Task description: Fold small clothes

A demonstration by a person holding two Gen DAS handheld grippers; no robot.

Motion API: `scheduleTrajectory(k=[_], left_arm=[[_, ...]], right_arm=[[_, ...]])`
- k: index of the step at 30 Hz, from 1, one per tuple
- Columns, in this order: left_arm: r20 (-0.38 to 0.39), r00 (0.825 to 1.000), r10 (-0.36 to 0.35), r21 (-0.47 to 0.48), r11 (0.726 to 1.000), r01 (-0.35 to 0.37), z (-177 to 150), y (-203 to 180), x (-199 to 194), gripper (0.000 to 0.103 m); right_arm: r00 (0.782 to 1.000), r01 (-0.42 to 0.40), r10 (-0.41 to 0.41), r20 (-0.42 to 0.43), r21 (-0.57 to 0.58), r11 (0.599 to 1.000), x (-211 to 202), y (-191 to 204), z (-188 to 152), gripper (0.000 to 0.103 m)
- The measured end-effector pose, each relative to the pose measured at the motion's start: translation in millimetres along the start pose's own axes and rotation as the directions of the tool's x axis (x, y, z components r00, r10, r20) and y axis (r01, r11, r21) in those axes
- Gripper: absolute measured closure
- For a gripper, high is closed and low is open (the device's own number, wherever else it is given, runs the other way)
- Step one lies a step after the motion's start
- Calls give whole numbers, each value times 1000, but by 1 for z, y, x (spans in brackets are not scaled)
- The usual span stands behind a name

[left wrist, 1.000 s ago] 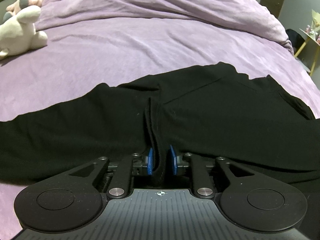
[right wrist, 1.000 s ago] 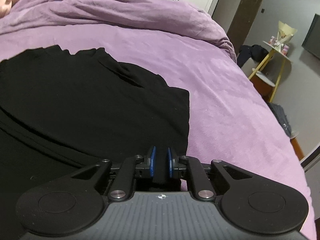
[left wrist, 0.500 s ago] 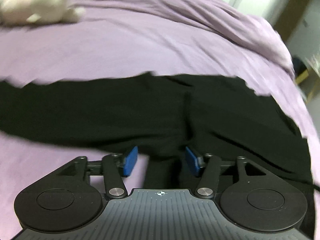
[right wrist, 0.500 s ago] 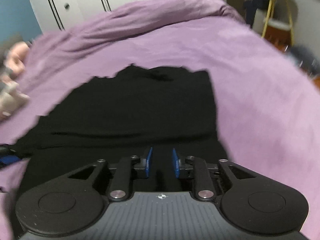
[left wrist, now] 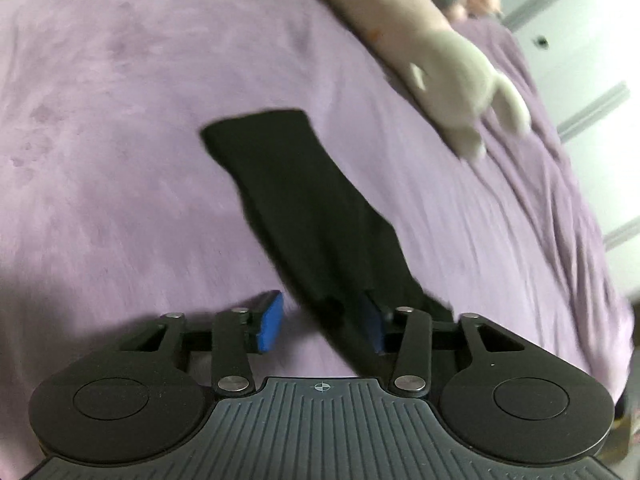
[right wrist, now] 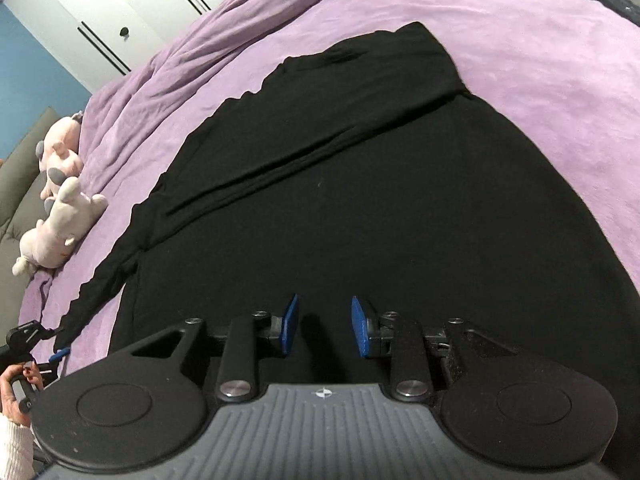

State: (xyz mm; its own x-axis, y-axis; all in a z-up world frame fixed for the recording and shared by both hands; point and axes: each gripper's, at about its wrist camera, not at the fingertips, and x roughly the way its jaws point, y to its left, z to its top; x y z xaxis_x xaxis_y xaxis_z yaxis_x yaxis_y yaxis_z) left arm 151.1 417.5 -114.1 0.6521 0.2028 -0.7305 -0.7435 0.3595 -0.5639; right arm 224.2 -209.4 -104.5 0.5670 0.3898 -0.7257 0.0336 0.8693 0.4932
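A black garment lies spread on the purple bed, one fold crossing its far part. Its long sleeve runs away from my left gripper, whose jaws are wide open; the sleeve's near end lies between them against the right pad. My right gripper is open and empty just above the garment's near part. The left gripper also shows in the right wrist view at the sleeve's end.
Plush toys lie on the purple bedspread beyond the sleeve; they also show in the right wrist view. A white wardrobe stands behind the bed.
Both grippers let go of the garment and opened. The left one swung over to the sleeve; the right one turned to look across the garment's body.
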Motion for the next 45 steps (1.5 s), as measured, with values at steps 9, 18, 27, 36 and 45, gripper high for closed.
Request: scheduleTrajectory(k=[9,18,27,36,45], left_arm=[[47,996,-75,-157,984,82,27,30,29,85],[66,992,-111,171,980,99,16,-23,-3,97],[-174,858,-484,643,604,471,-143,-223,-69,96],[-381,892,-244,741,496,453,-285,-241,-39,53],[-216,973,-82,708,673,214,-237,-175,-8,50]], right_arm=[[1000,15,-15,3,-37,999,11,10,2,74],[1000,0,1,18,-52,999,10,9,2,74],[998,-33,35,51,-30,999,-11,-1,1,74],[997,-58,61,52,-67,996,-4,-8,40,72],[991,-120,126,40,-123,985,77,46,100,53]])
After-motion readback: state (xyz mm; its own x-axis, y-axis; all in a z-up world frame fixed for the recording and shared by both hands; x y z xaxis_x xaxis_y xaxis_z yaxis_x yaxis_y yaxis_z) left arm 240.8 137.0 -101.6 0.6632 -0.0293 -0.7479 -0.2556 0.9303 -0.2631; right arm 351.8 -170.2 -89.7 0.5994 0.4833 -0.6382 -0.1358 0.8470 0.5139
